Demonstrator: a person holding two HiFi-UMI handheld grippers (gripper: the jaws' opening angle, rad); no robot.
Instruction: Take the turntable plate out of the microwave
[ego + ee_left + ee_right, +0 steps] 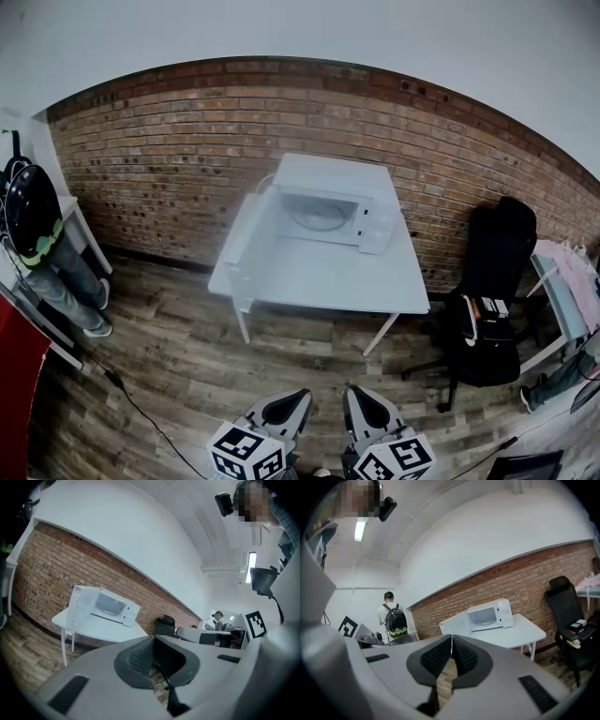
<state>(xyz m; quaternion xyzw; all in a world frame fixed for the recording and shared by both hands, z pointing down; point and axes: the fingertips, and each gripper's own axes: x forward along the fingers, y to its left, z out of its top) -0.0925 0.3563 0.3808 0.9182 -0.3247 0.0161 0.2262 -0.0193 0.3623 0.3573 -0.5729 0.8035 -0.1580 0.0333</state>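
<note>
A white microwave point(330, 208) stands with its door point(246, 239) swung open on a white table point(319, 278) against a brick wall point(178, 155), and the round turntable plate point(319, 217) lies flat inside its open cavity. At the bottom edge of the head view, well apart from the table and above a wood floor point(178, 370), the left gripper point(302, 397) and right gripper point(352, 392) sit side by side, each clenched tight with nothing between its jaws. A black office chair point(495, 281) stands to the right of the table, and a person with a backpack point(33, 220) stands at the far left.
</note>
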